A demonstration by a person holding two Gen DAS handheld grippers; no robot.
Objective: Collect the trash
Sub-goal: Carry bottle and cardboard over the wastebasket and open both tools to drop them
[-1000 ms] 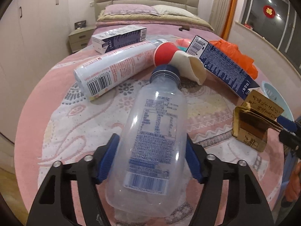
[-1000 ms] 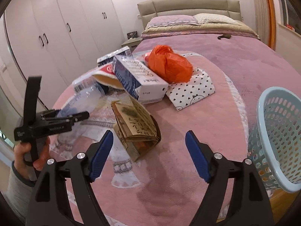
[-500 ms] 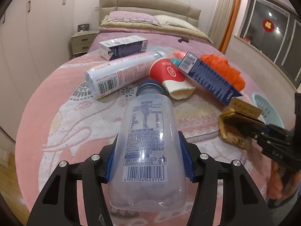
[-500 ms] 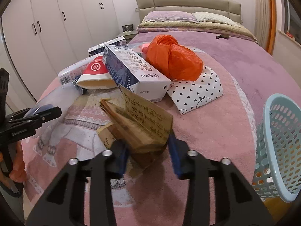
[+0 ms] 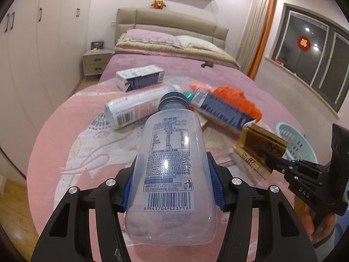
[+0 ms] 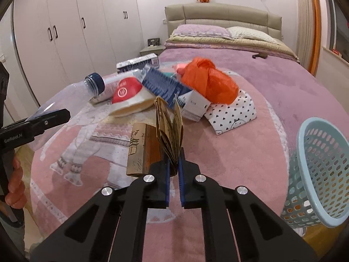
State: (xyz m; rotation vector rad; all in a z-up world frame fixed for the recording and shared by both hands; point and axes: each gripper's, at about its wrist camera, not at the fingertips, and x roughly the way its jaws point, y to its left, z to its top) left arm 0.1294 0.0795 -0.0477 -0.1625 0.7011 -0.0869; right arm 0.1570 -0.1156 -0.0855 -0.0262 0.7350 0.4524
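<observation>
left gripper (image 5: 172,187) clamped on clear plastic bottle (image 5: 172,163), frame centre | right gripper (image 6: 173,170) pinching folded brown paper bag (image 6: 168,128), centre | blue basket (image 6: 320,174) lower right, apparently near-empty | left: cup, cartons, orange bag, upper centre

even, soft indoor light, no hard shadows. glare spots on the bottle (image 5: 169,163). lamp reflections in the dark window (image 5: 314,50). strong fisheye bending with black corners. trash pile slightly motion-blurred; near fingers sharp.
</observation>
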